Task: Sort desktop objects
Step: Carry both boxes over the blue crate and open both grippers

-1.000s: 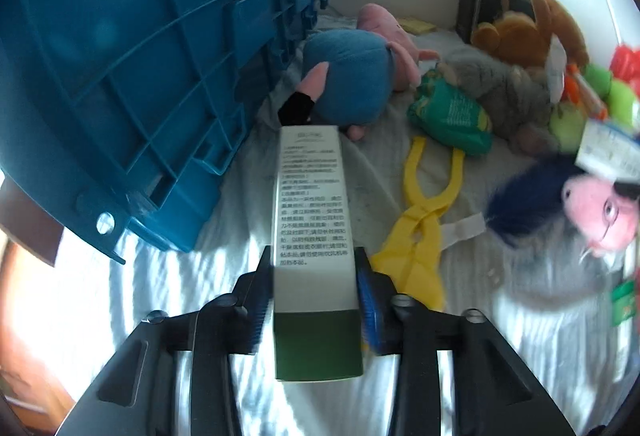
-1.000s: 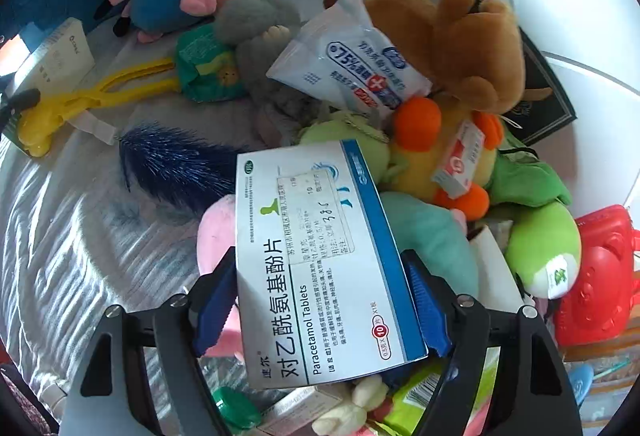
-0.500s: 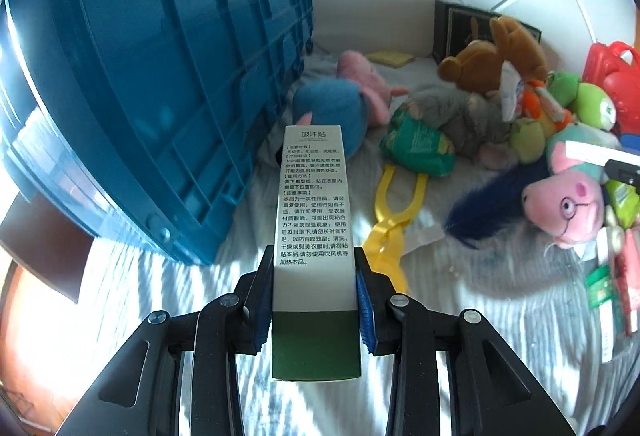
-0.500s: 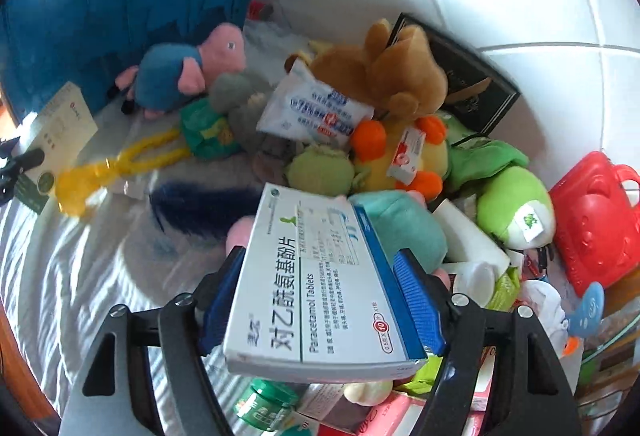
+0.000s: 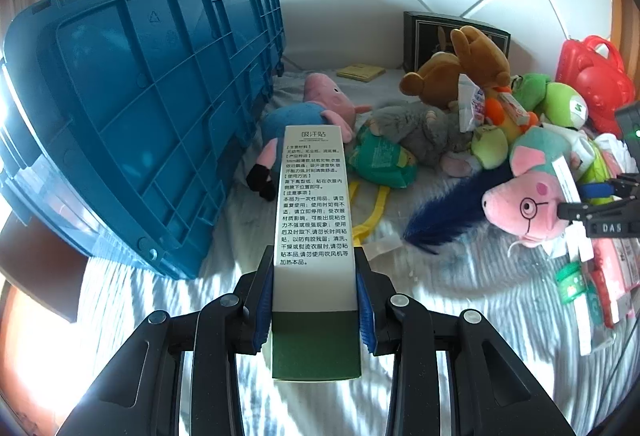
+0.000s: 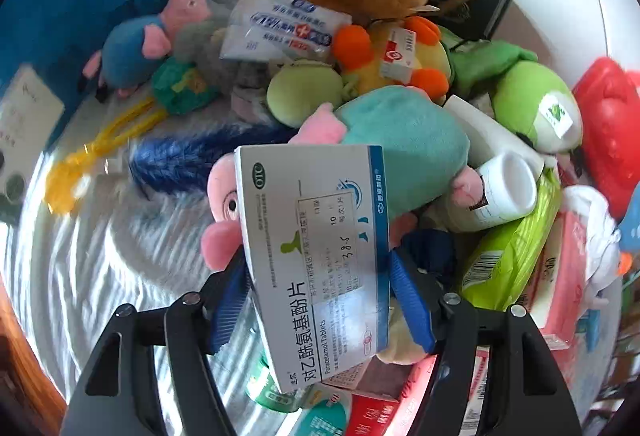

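My left gripper (image 5: 314,300) is shut on a tall white and green box (image 5: 313,220) with printed text, held above the striped cloth beside the blue crate (image 5: 140,107). My right gripper (image 6: 320,300) is shut on a white and blue paracetamol tablet box (image 6: 324,256), now tilted to the left, over the pink pig plush (image 6: 224,211). In the left wrist view the right gripper (image 5: 600,203) shows at the right edge with the tablet box (image 5: 564,179) seen edge-on. The left-held box (image 6: 24,115) appears at the far left of the right wrist view.
A heap of plush toys lies ahead: brown bear (image 5: 460,71), blue-bodied pig (image 5: 308,111), green toy (image 5: 560,103). A wipes pack (image 6: 280,27), white bottle (image 6: 500,191), yellow tongs (image 6: 100,143), red plastic case (image 5: 596,75) and several medicine boxes (image 6: 360,408) crowd the right side.
Both grippers have risen, and the left one has drawn back from the crate. The tablet box has rotated in the right gripper, tilting left. Both grips hold.
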Demonstrator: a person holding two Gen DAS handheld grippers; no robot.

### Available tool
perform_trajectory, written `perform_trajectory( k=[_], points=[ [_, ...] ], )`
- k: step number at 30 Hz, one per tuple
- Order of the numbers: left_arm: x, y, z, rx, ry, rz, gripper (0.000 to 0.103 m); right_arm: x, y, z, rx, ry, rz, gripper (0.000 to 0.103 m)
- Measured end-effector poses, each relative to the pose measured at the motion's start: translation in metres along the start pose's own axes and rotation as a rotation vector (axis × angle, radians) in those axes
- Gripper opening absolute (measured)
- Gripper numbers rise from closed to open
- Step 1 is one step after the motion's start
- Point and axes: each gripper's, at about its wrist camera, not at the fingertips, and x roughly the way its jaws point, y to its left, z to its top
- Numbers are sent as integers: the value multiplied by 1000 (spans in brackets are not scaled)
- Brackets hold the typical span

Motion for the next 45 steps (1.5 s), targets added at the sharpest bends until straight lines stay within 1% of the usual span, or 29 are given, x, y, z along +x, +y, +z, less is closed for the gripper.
perform_trajectory(
  k=[1, 2, 4, 7, 10, 11, 13, 15, 16, 18, 24, 27, 29, 32, 35, 39, 41, 45],
  points=[
    [0, 0, 0, 1, 0, -3, 34, -2, 2, 1, -8, -7, -6, 61],
    [-1, 0, 0, 1, -1, -7, 34, -6, 5, 1, -19, -19, -12, 56],
    [-2, -1, 0, 2, -1, -13, 34, -17, 8, 1, -22, -49, -9, 38],
    [-5, -1, 1, 2, -11, -26, 34, -35, -3, -2, 44, -87, 25, 29],
    [-6, -5, 3, 9, -14, -37, 34, -32, -23, -7, 138, -76, 57, 26],
    [-6, -7, 3, 14, -15, -40, 34, -31, -27, -8, 153, -72, 53, 25],
    [-7, -11, 3, 23, -14, -45, 34, -25, -35, -14, 177, -49, 35, 20],
    [-7, -15, 3, 28, -12, -48, 34, -15, -41, -21, 179, -19, -21, 20],
    [-6, -16, 3, 30, -10, -48, 34, -12, -45, -25, 196, -15, -19, 20],
    [-6, -17, 4, 31, -8, -45, 34, -9, -53, -31, 238, -18, 14, 19],
    [-7, -18, 8, 23, -11, -40, 34, -11, -48, -36, 219, -29, 49, 18],
    [-12, -20, 11, 29, -29, -36, 34, -23, -42, -36, 205, -54, 50, 17],
    [-18, -19, 14, 23, -45, -38, 34, -38, -38, -33, 204, -87, 82, 17],
    [-29, -17, 21, 16, -73, -37, 34, -68, -23, -26, 154, -152, 90, 17],
    [-45, -14, 31, 9, -111, -30, 34, -96, -8, -16, 125, -215, 129, 17],
    [-76, -3, 45, -9, -177, -9, 34, -137, 20, 3, 75, -326, 184, 17],
    [-93, 8, 52, -19, -207, 11, 34, -160, 36, 15, 46, -394, 216, 17],
    [-122, 49, 69, -50, -253, 44, 34, -201, 75, 45, -11, -514, 292, 17]
  ],
)
